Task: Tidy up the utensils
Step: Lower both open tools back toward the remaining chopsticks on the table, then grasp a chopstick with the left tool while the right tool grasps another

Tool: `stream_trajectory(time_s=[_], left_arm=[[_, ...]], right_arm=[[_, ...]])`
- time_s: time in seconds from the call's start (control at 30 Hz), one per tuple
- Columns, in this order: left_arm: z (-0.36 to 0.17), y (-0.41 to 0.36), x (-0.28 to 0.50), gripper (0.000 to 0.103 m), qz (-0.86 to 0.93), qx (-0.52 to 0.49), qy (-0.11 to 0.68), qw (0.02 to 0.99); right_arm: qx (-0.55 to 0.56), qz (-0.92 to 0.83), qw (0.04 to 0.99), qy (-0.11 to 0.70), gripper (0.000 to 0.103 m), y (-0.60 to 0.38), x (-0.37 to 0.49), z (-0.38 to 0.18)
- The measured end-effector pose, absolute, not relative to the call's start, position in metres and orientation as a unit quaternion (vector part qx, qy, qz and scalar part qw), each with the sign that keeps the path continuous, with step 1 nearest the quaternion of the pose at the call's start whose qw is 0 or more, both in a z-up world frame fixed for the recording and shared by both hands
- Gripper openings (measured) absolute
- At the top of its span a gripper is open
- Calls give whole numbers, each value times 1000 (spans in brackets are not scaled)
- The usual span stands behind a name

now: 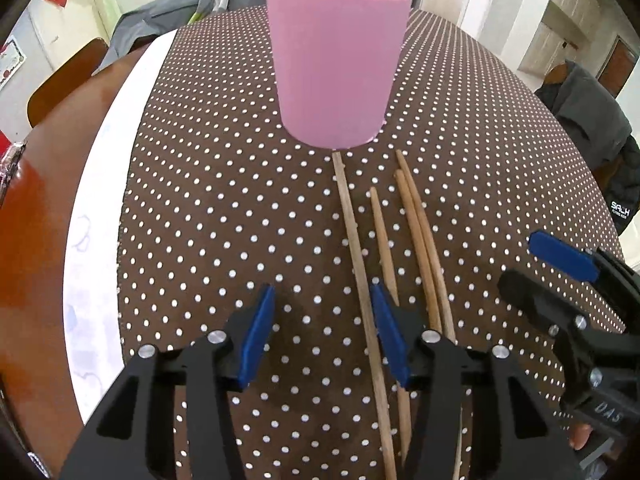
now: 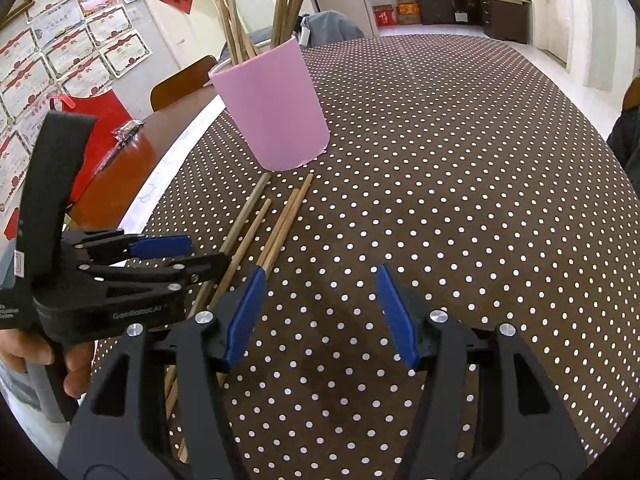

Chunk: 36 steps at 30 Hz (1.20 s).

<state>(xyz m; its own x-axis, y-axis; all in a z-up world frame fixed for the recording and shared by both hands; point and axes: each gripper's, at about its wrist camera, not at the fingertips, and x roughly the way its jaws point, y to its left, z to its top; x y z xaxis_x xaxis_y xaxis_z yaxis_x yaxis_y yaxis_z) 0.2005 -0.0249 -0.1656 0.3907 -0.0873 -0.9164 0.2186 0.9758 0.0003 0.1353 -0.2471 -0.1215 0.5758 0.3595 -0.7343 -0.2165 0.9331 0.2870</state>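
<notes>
1. Pink and cylindrical, the smooth holder cup [image 1: 334,68] stands upright on the brown tablecloth with white polka dots [image 1: 224,216]; we judge it to be the place where the loose utensils are meant to go, since several wooden sticks [image 2: 236,24] already stand in it and lean outward against its rim.
2. We count four loose wooden chopsticks [image 1: 416,240] lying flat on the cloth just in front of the cup, roughly parallel, their far ends pointing at its base. The leftmost, a paler, greyer stick [image 1: 356,248], reaches almost to the cup's foot; two lie as a touching pair on the right.
3. We cannot count the sticks in the cup exactly, because they overlap and run out of view; at least six show from the right wrist.
4. Our left gripper [image 1: 326,332] hangs tilted down over the near part of the loose sticks, jaws parted, with the pale stick running between the blue pads; we cannot see the pads pressing on it, so we judge nothing is gripped yet.
5. Our right gripper [image 2: 320,312] waits beside them over bare cloth, jaws apart and empty, its left pad just past the pair's near ends.
6. Two grippers, one cup, one cloth.
</notes>
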Motion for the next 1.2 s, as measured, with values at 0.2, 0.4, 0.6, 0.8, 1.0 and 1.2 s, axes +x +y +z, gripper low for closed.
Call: stream_trajectory(time_s=[0.2, 0.4, 0.6, 0.8, 1.0, 1.2], left_arm=[[-164, -26, 204, 17, -83, 61, 538, 836], [-164, -6, 201, 6, -90, 17, 540, 836], [-165, 7, 193, 6, -87, 4, 537, 839], [-165, 14, 193, 6, -84, -1, 536, 840], [-165, 9, 199, 6, -78, 9, 535, 841], [-163, 0, 213, 6, -67, 31, 554, 829]], right_arm=[[72, 156, 879, 445, 58, -246, 138, -124], [55, 166, 871, 459, 58, -226, 144, -125], [-10, 142, 876, 461, 58, -197, 148, -129], [-40, 124, 877, 463, 58, -186, 147, -128], [-50, 121, 865, 484, 58, -187, 154, -130], [-93, 135, 837, 522, 34, -176, 184, -124]])
